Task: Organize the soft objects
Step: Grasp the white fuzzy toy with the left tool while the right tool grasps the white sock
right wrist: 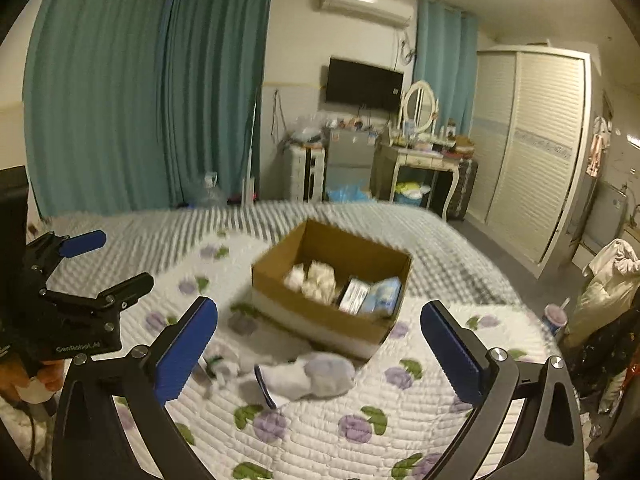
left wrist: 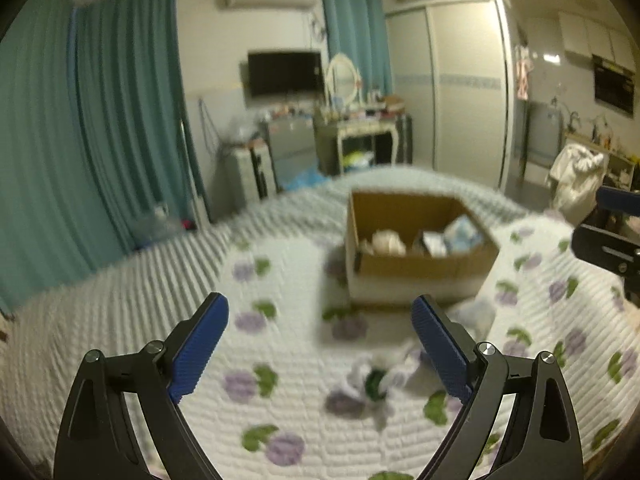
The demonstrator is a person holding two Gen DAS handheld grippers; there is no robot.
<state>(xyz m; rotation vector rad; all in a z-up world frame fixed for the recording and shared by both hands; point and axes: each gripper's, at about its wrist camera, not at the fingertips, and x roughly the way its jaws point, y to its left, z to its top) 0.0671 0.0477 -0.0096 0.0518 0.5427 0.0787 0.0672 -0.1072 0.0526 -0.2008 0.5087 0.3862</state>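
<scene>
A brown cardboard box point(left wrist: 420, 268) point(right wrist: 316, 316) stands on the floral quilted bed and holds several soft pale items and blue-white packs. My left gripper point(left wrist: 320, 312) is open and empty above the quilt, short of the box. Below it lies a small white and green crumpled cloth point(left wrist: 376, 384), also in the right wrist view point(right wrist: 220, 364). My right gripper point(right wrist: 320, 320) is open and empty. A grey-white sock point(right wrist: 308, 376) lies on the quilt between its fingers, in front of the box. The left gripper shows at the left of the right wrist view point(right wrist: 104, 256), open.
The bed's quilt point(right wrist: 360, 432) fills the foreground. Beyond it are teal curtains point(right wrist: 140, 92), a dressing table with mirror point(right wrist: 420, 152), a wall TV point(right wrist: 364, 84) and a wardrobe point(right wrist: 536, 152). Clothes hang at the right edge point(right wrist: 608, 280).
</scene>
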